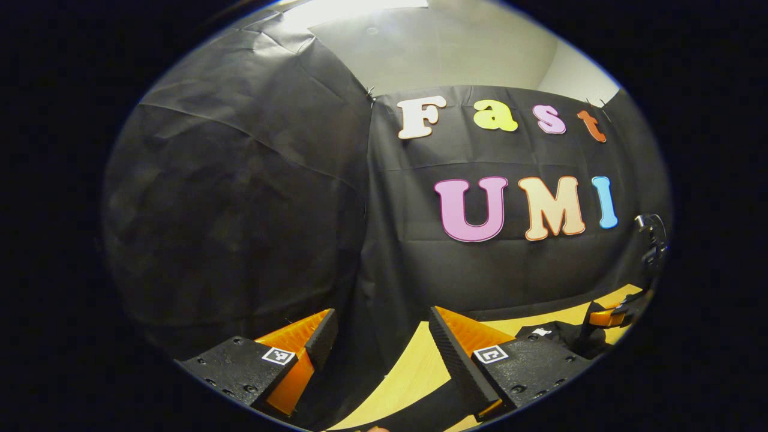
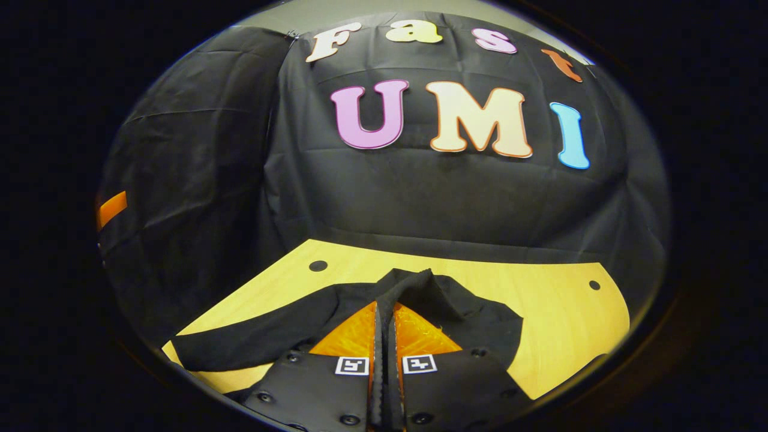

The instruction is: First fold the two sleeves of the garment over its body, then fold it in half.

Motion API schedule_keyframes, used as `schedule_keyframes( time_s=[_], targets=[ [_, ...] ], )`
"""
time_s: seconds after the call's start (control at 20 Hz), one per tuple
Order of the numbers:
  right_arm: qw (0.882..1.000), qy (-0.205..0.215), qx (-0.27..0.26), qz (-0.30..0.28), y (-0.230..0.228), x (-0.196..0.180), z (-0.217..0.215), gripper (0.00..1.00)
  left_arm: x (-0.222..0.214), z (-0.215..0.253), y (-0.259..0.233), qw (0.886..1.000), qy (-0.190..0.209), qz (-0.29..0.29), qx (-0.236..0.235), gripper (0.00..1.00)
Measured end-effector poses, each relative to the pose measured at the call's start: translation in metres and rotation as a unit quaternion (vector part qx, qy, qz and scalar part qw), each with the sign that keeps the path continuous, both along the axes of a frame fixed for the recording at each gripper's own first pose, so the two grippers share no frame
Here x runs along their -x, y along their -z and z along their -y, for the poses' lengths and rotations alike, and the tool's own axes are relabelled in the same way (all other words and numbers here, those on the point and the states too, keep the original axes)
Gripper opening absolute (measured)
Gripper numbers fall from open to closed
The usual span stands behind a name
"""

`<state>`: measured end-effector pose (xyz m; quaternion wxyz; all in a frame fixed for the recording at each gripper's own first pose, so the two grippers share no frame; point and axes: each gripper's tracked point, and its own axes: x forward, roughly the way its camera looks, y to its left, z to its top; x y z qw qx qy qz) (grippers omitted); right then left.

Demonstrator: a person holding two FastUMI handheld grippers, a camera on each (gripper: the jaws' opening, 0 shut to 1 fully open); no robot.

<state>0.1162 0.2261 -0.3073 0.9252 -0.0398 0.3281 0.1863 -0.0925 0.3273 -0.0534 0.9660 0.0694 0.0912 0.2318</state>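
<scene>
The right tongs (image 2: 384, 318) are pinching a raised fold of the black garment (image 2: 270, 333), both fingers pressed together on the cloth, which is peaking up just ahead of their tips in the right gripper view. The rest of the garment is lying spread across the near part of the wooden desk (image 2: 558, 312), one long dark band trailing off to the left of the fingers. Whether the pinched part is a sleeve or a hem I cannot tell.

The left tongs (image 1: 378, 336) are standing wide apart and holding nothing, pointing mostly at the booth wall, with the desk edge showing beneath them. Far to the right in the left gripper view, a dark heap of the garment is lying on the desk beside the other tongs.

My judgement is that a sleeve fold is in hand, the cloth being lifted for carrying over the body. The next move is calling for a low, steady sweep inward across the body, then a clean release so the fold is lying flat, without dragging the whole garment along
</scene>
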Motion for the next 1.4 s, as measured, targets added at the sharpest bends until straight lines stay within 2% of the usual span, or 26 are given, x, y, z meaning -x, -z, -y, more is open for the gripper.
schedule_keyframes(
  time_s=[0.35,0.5,0.65,0.7,0.9,1.25,1.4],
  targets=[
    [0.999,-0.043,0.000,-0.018,0.021,0.006,-0.067,0.08,0.024,-0.021,0.024,0.999,-0.011,-0.023,0.023,0.92],
    [0.998,-0.051,-0.018,-0.031,0.025,0.010,-0.087,0.06,0.032,-0.026,0.050,0.998,-0.016,-0.053,0.030,0.92],
    [0.998,-0.054,-0.035,-0.003,0.007,0.005,-0.097,0.99,0.045,-0.028,0.078,0.995,-0.027,-0.084,0.046,0.92],
    [0.998,-0.054,-0.034,0.007,0.001,0.002,-0.095,0.96,0.049,-0.029,0.089,0.994,-0.031,-0.096,0.050,0.92],
    [0.998,-0.055,-0.023,0.004,-0.003,0.007,-0.082,0.98,0.069,-0.029,0.137,0.984,-0.043,-0.150,0.081,0.93],
    [0.999,-0.049,0.000,0.006,-0.007,0.012,-0.046,0.98,0.113,-0.008,0.231,0.946,-0.068,-0.265,0.175,0.93],
    [0.999,-0.047,0.007,0.004,-0.007,0.012,-0.037,0.98,0.130,-0.009,0.254,0.934,-0.077,-0.292,0.188,0.95]
  ],
)
